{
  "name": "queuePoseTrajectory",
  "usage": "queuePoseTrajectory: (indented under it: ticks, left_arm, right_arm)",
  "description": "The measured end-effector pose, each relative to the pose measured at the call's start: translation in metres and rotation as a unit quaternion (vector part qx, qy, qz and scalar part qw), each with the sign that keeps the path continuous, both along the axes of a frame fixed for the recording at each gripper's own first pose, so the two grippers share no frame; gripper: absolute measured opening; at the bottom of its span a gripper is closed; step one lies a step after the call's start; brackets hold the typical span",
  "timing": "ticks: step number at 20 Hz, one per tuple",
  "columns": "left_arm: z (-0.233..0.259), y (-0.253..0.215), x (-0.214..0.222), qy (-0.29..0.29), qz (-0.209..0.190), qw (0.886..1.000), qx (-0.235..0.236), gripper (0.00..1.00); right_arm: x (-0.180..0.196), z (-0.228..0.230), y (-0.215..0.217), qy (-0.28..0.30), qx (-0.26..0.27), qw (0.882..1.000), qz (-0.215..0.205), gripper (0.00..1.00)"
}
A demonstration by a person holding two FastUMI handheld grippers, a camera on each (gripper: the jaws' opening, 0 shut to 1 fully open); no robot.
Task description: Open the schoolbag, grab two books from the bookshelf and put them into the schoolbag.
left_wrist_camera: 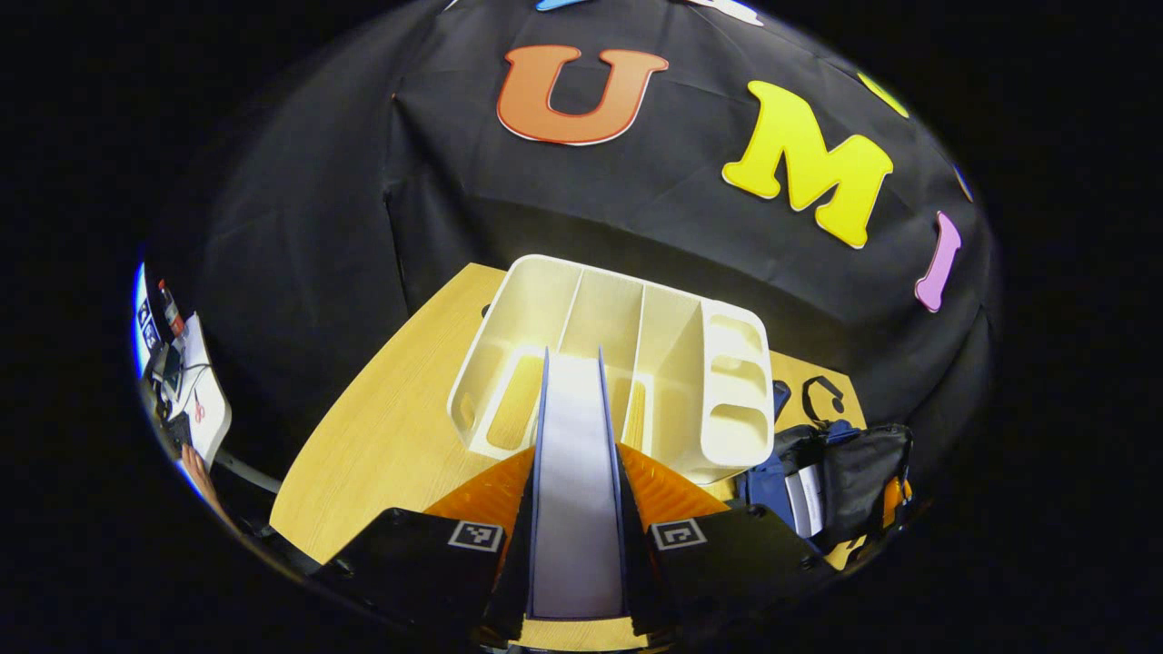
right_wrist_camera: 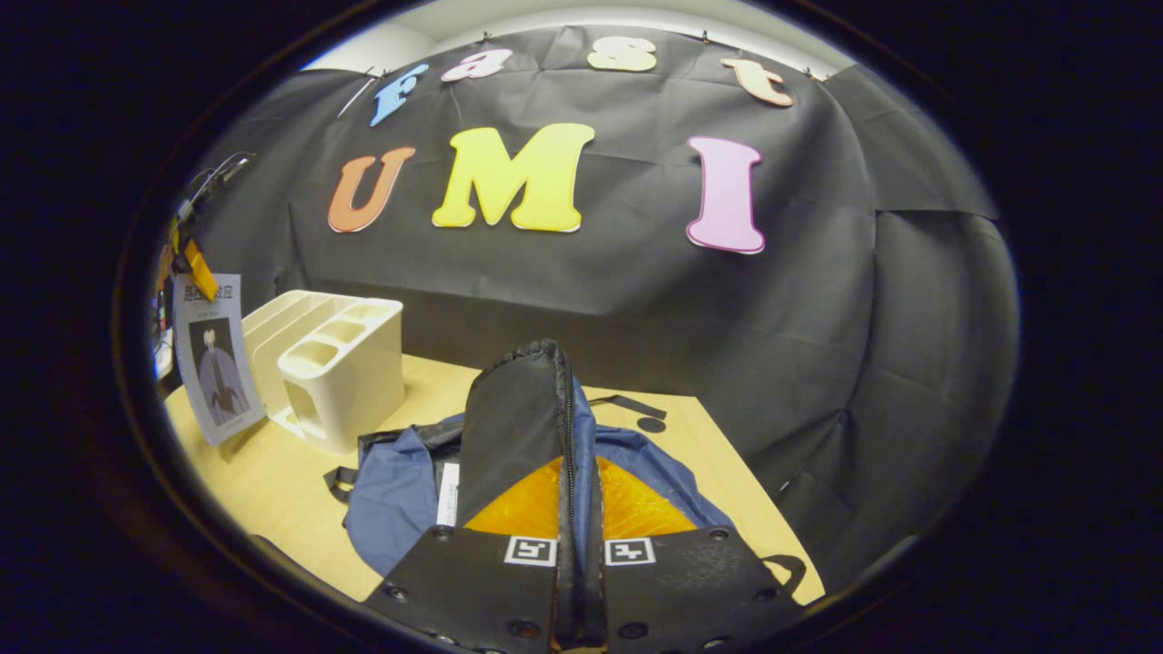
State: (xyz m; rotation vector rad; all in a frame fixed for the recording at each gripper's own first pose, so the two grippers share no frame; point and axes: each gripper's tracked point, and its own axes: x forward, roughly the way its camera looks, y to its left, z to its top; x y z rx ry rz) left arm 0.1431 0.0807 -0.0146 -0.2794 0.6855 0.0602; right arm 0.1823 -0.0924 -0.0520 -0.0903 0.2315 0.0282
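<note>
We record the left gripper (left_wrist_camera: 576, 509) closed edge-on against a book (left_wrist_camera: 576, 472): each orange finger (left_wrist_camera: 486, 495) presses one cover, and the white page block runs up between them toward the bookshelf (left_wrist_camera: 618, 363). In the right gripper view the same book (right_wrist_camera: 216, 359) hangs upright in the air beside the bookshelf (right_wrist_camera: 332, 359), above the left edge of the table (right_wrist_camera: 263, 495), with its printed cover facing the camera.

The bookshelf is a cream plastic organiser with upright dividers and cup slots at one end. It stands near the back edge of the table (left_wrist_camera: 382, 436), close to the black cloth wall. We see no book in the compartments that are visible.

The right gripper (right_wrist_camera: 579, 545) is shut almost completely on a black flap (right_wrist_camera: 518, 418) of the schoolbag (right_wrist_camera: 400, 495). The zip line (right_wrist_camera: 568, 436) of that flap passes between the two orange fingers (right_wrist_camera: 518, 504), and the flap stands lifted above the bag body.

The schoolbag is blue and black and lies on the table just beside the cup end of the bookshelf, toward the right edge. A white edge (right_wrist_camera: 448, 495) shows inside its opening; we cannot tell what it is. In the left gripper view the schoolbag (left_wrist_camera: 836, 481) lies at the right of the bookshelf, and a black strap loop (left_wrist_camera: 822, 395) rests on the table behind it.
</note>
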Motion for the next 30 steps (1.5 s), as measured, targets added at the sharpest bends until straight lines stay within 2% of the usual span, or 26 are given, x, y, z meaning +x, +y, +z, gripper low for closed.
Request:
queuePoseTrajectory:
  ticks: [3, 4, 5, 6, 8, 11, 15, 20, 26, 29, 30]
  left_arm:
    - [-0.001, 0.006, -0.027, -0.010, 0.009, 0.999, -0.035, 0.45]
    - [-0.004, 0.007, -0.035, -0.011, 0.013, 0.999, -0.047, 0.41]
    - [-0.006, 0.008, -0.042, -0.012, 0.017, 0.998, -0.058, 0.45]
    - [-0.010, 0.008, -0.049, -0.013, 0.021, 0.997, -0.070, 0.41]
    - [-0.018, 0.002, -0.061, -0.015, 0.024, 0.995, -0.100, 0.45]
    - [-0.027, -0.007, -0.073, -0.028, 0.043, 0.987, -0.154, 0.45]
    - [-0.036, -0.019, -0.090, -0.044, 0.059, 0.976, -0.204, 0.45]
    - [-0.049, -0.046, -0.087, -0.048, 0.067, 0.950, -0.302, 0.45]
    - [-0.051, -0.088, -0.071, -0.074, 0.082, 0.893, -0.437, 0.45]
    - [-0.051, -0.116, -0.057, -0.079, 0.077, 0.872, -0.477, 0.45]
    - [-0.051, -0.125, -0.051, -0.081, 0.078, 0.867, -0.486, 0.50]
  right_arm:
    - [-0.002, 0.000, 0.004, 0.000, -0.005, 1.000, 0.001, 0.05]
    - [-0.002, 0.001, 0.005, -0.001, -0.007, 1.000, 0.001, 0.05]
    - [-0.002, 0.002, 0.006, -0.002, -0.008, 1.000, 0.001, 0.05]
    - [-0.002, 0.001, 0.007, -0.001, -0.007, 1.000, 0.001, 0.05]
    - [-0.002, 0.002, 0.009, -0.001, -0.007, 1.000, 0.001, 0.05]
    - [-0.002, 0.003, 0.010, 0.002, -0.012, 1.000, 0.000, 0.05]
    - [-0.003, 0.005, 0.013, 0.005, -0.015, 1.000, 0.003, 0.05]
    - [-0.006, 0.018, 0.022, 0.000, -0.016, 1.000, 0.015, 0.05]
    - [-0.002, 0.040, 0.029, -0.016, -0.038, 0.999, 0.022, 0.03]
    - [-0.001, 0.053, 0.029, -0.025, -0.043, 0.999, 0.022, 0.04]
    - [-0.001, 0.057, 0.028, -0.029, -0.044, 0.998, 0.022, 0.04]
